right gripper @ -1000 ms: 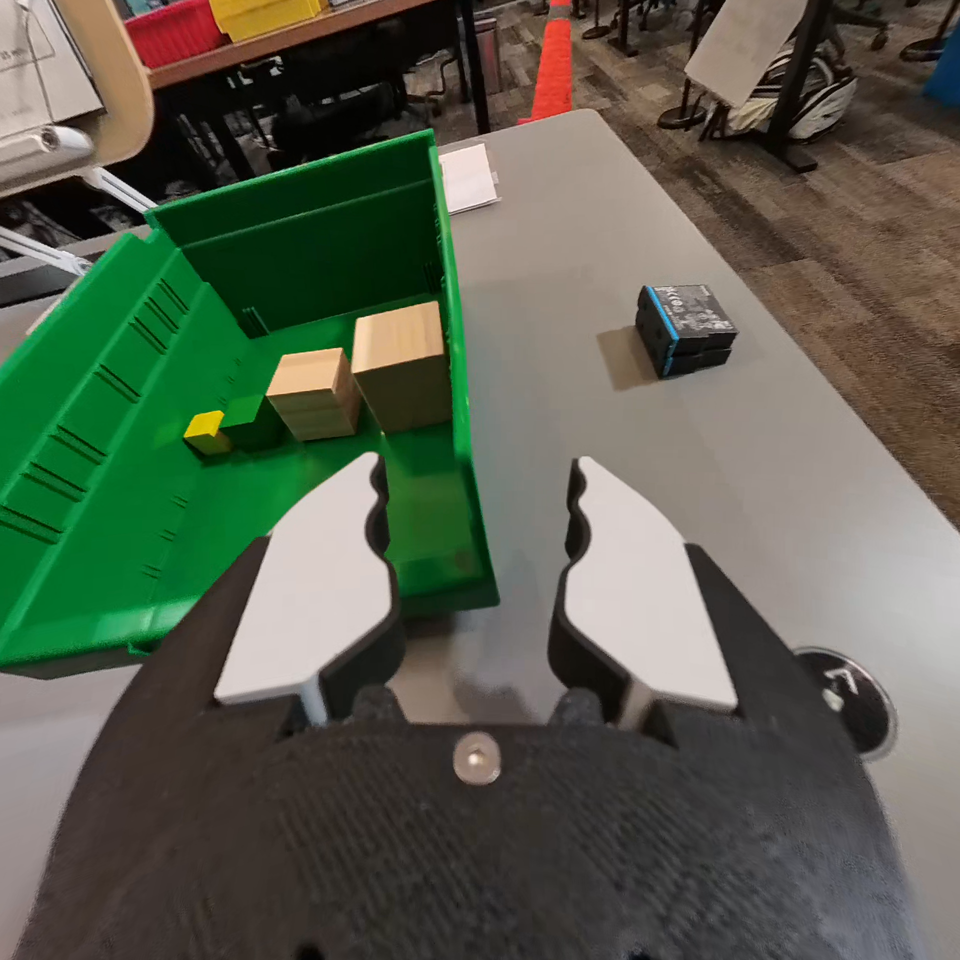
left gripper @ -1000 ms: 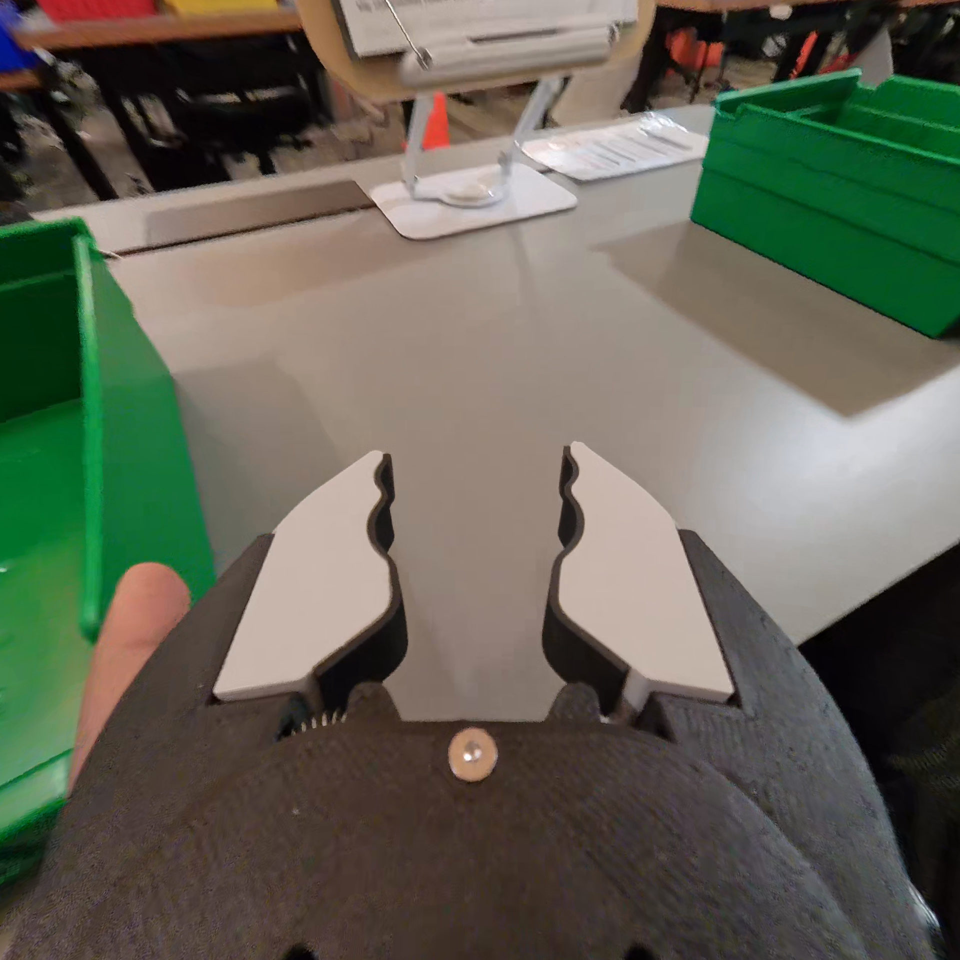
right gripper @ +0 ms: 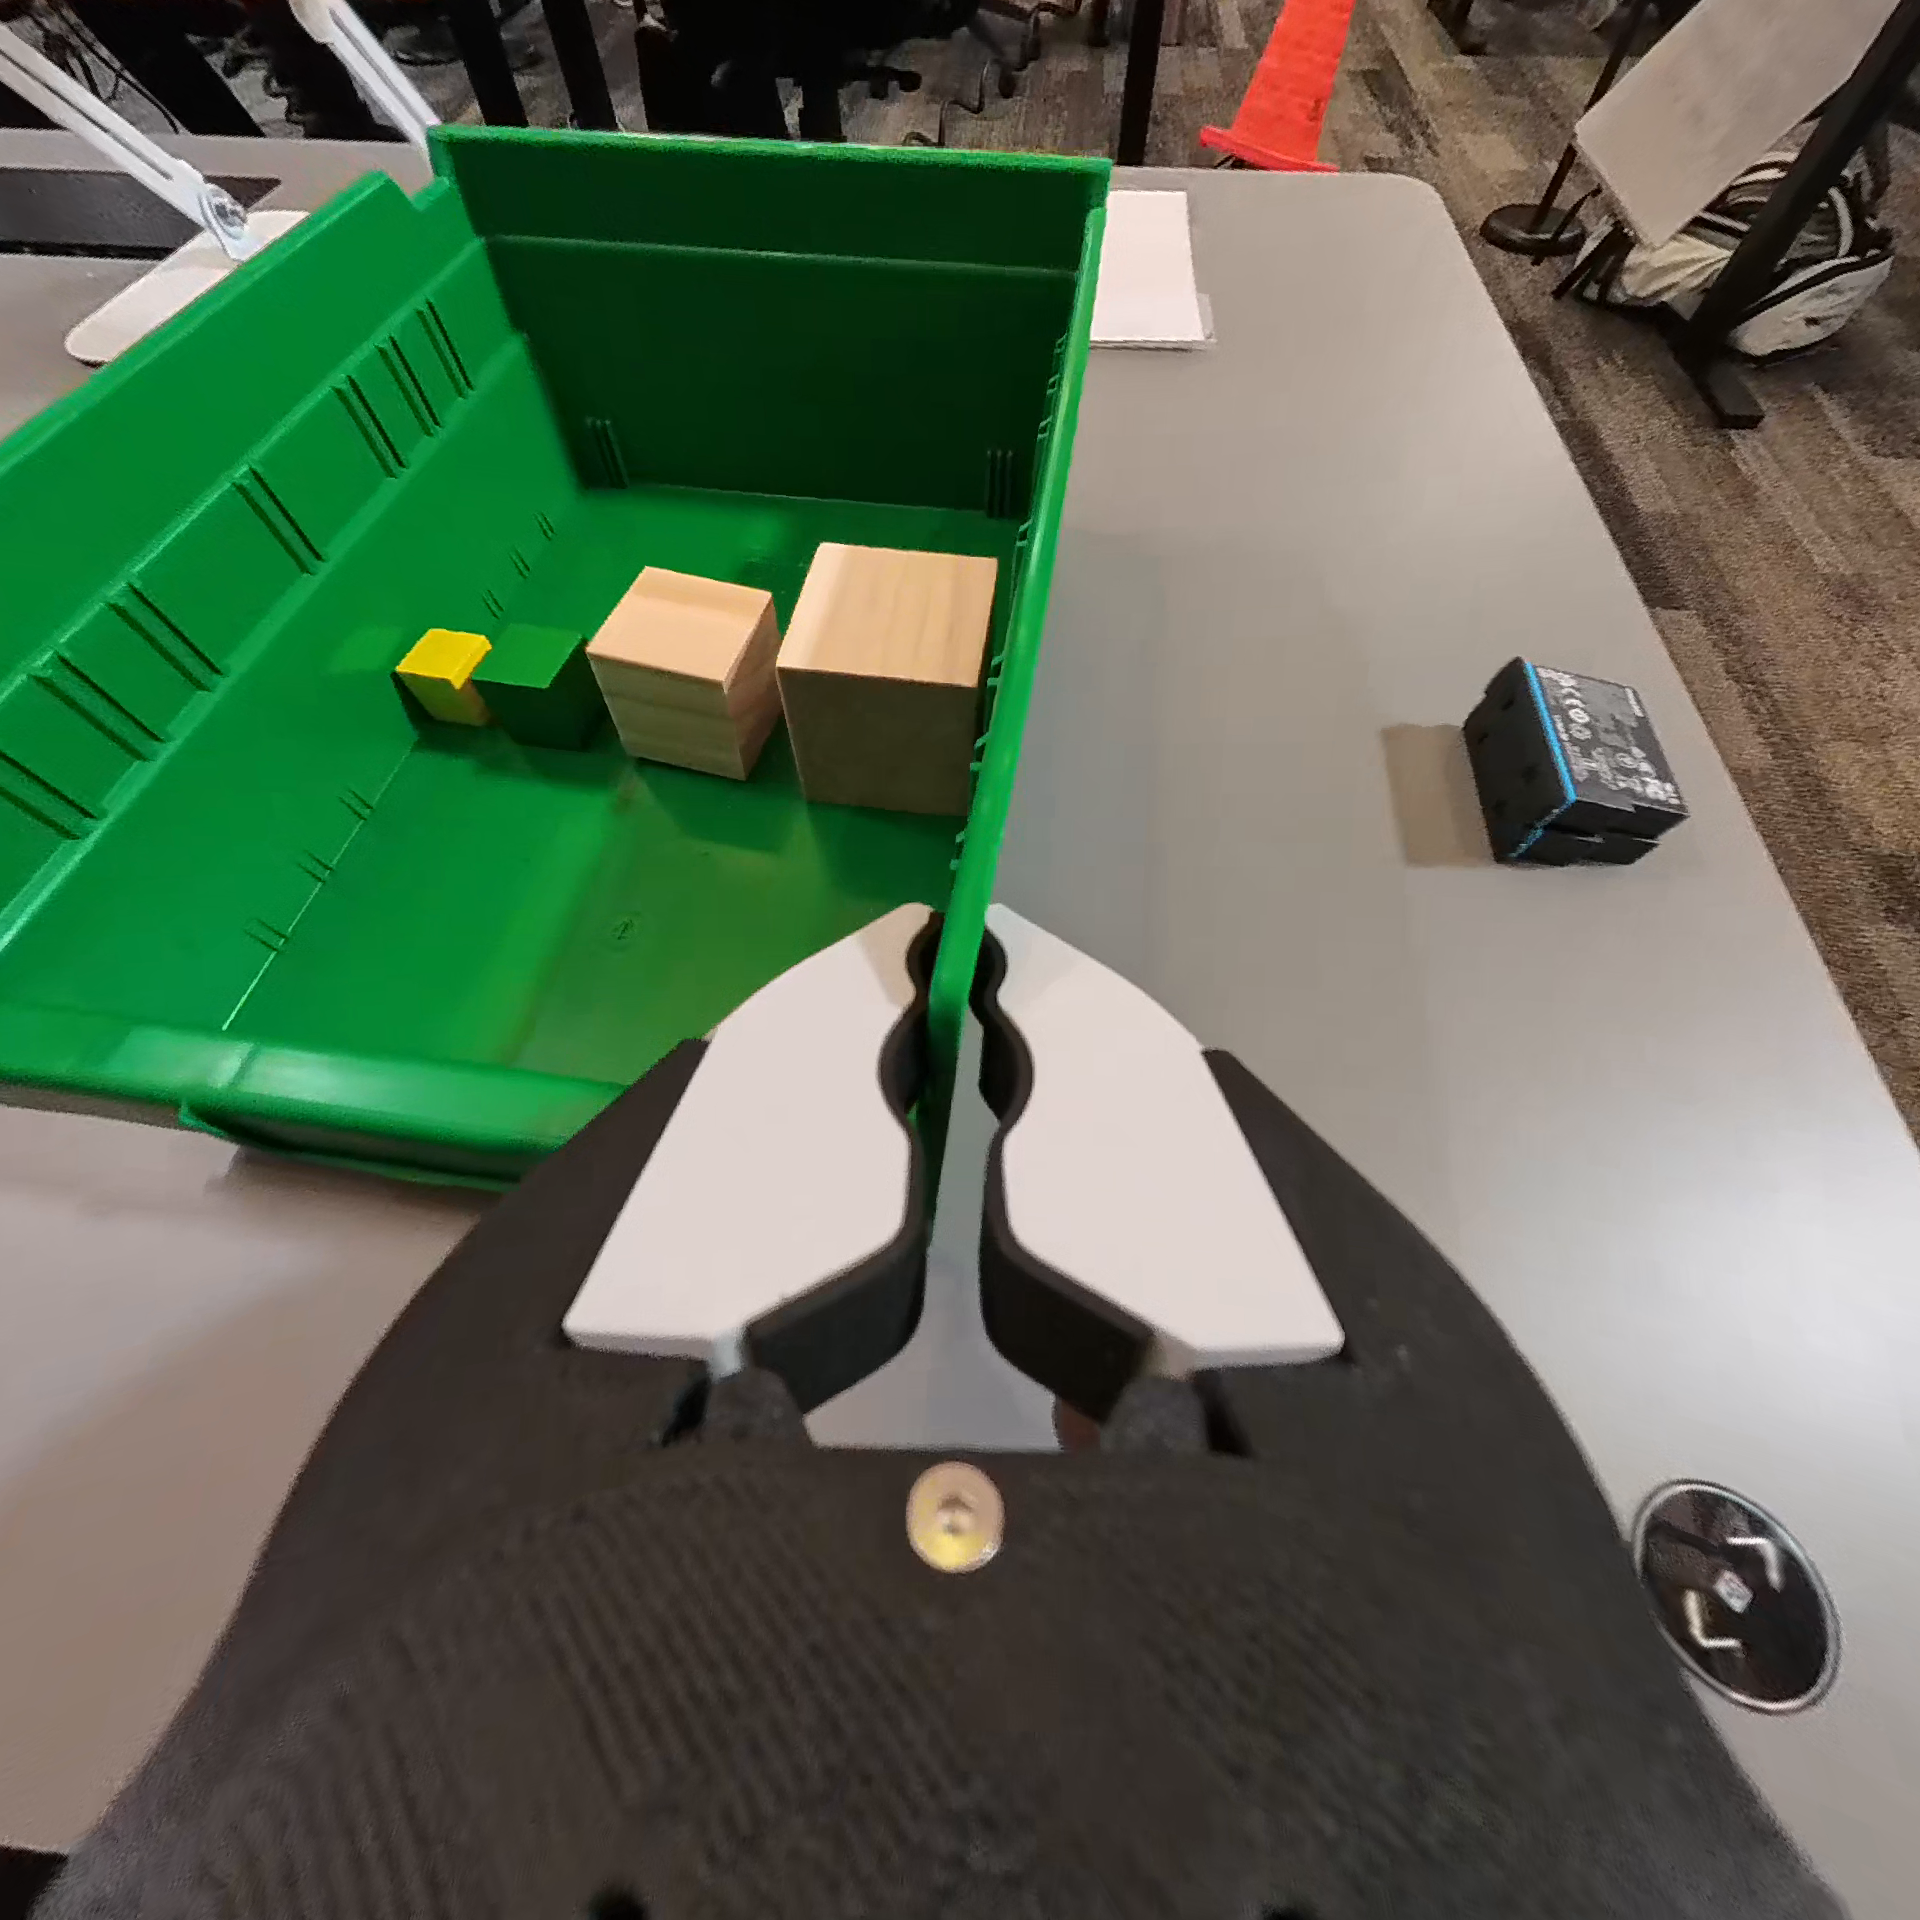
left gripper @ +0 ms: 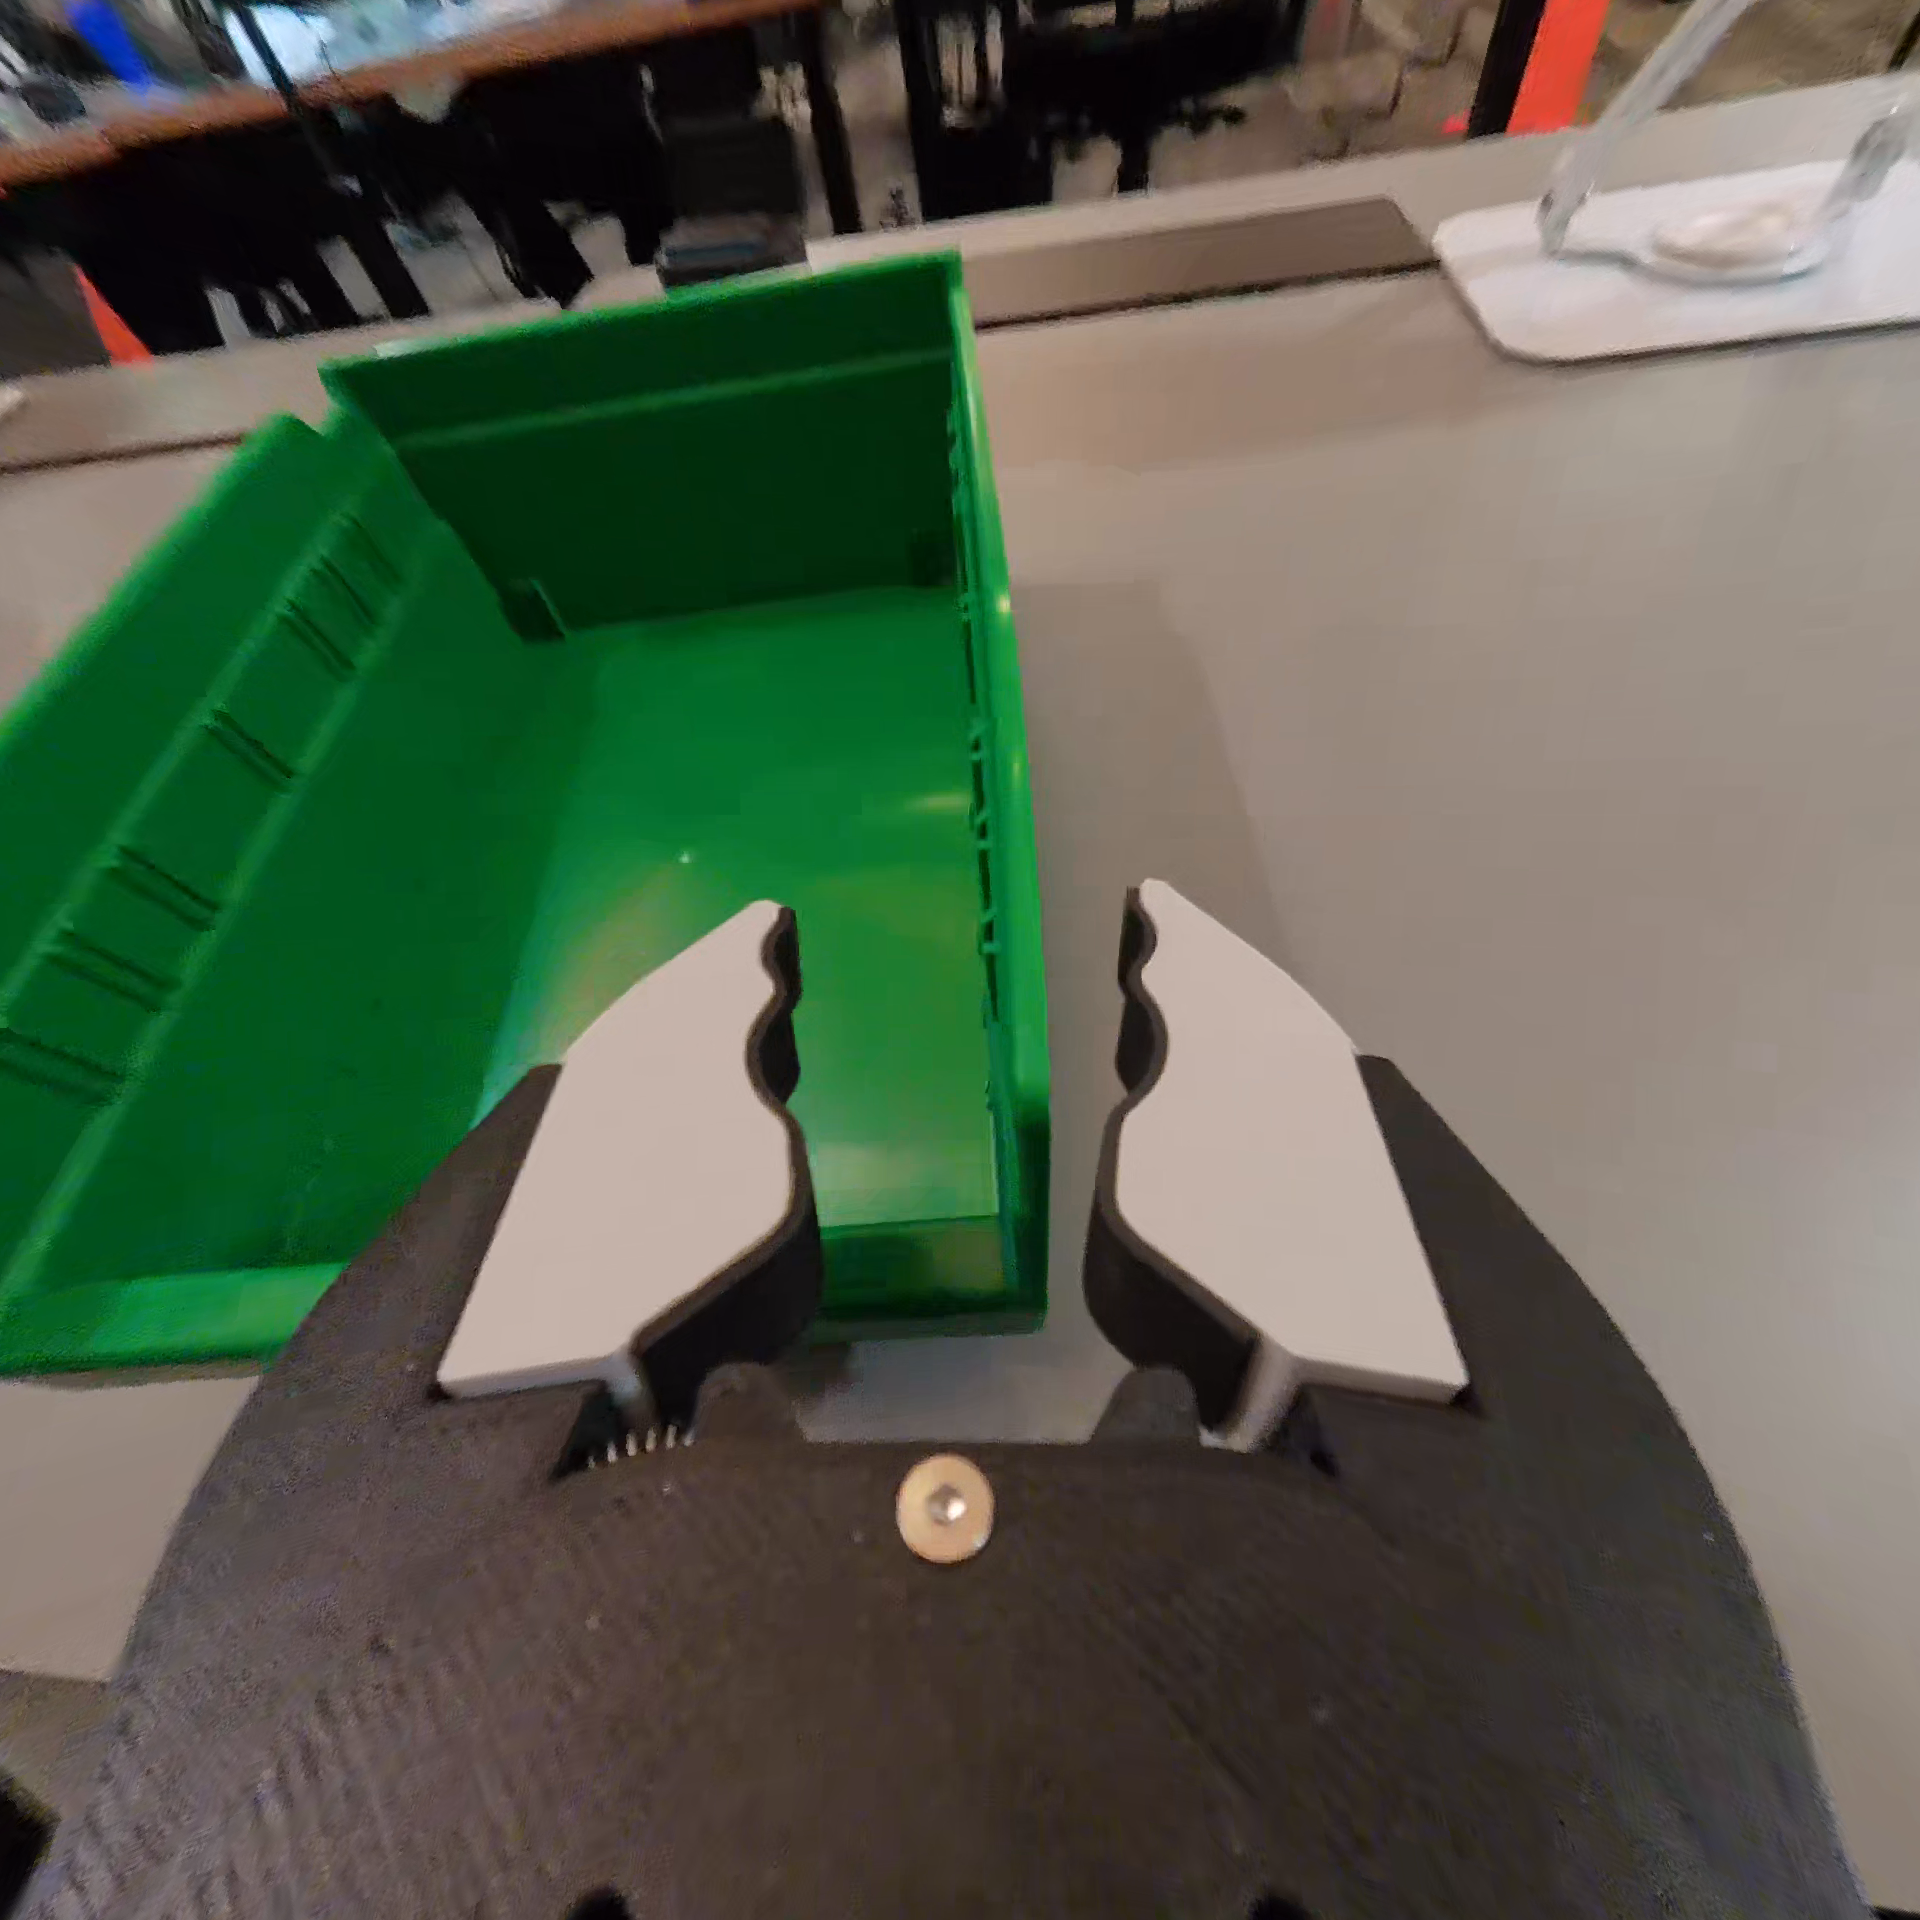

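Green bin (right gripper: 1023,623) wall pinched by right tool (right gripper: 954,925), front corner hidden.

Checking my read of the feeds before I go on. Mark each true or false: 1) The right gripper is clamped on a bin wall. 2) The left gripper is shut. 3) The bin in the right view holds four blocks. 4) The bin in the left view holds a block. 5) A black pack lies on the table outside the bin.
1) True: the right gripper pinches the right side wall of the green bin.
2) False: the left gripper is open, over another green bin's right wall.
3) True: yellow block, green block, smaller wooden block, larger wooden block.
4) False: no block shows in it.
5) True: black pack on the grey table.
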### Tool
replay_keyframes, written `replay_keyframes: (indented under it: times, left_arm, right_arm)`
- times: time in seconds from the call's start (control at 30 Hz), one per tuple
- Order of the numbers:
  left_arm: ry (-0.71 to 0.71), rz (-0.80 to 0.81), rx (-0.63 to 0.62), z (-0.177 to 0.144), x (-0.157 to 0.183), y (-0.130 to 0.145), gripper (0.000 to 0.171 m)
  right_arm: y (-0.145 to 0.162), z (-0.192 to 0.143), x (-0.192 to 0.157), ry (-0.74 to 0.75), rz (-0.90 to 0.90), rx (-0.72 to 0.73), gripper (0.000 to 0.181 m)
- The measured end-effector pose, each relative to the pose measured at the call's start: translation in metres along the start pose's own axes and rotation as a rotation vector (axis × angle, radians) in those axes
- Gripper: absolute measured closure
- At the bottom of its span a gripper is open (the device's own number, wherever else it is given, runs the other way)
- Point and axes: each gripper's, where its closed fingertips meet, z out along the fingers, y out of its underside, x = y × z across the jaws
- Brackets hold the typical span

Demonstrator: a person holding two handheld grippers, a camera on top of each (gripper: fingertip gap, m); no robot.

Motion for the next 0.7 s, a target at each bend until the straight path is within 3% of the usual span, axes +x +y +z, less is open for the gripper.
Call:
replay_keyframes:
  times: [0.23,0.33,0.47,0.7]
  left_arm:
    - [0.013,0.169,-0.026,0.006,0.004,0.004,0.165]
    - [0.033,0.147,-0.021,0.005,0.0,-0.001,0.166]
    - [0.0,0.092,0.074,-0.01,-0.022,-0.025,0.166]
    - [-0.028,0.063,0.093,-0.021,-0.041,-0.031,0.167]
  right_arm:
    - [0.0,0.001,-0.019,-0.026,-0.045,-0.019,0.176]
    - [0.0,0.001,-0.03,-0.047,-0.045,-0.032,0.176]
    - [0.0,-0.002,-0.049,-0.075,-0.056,-0.056,0.176]
    - [-0.003,0.0,-0.102,-0.125,-0.086,-0.094,0.176]
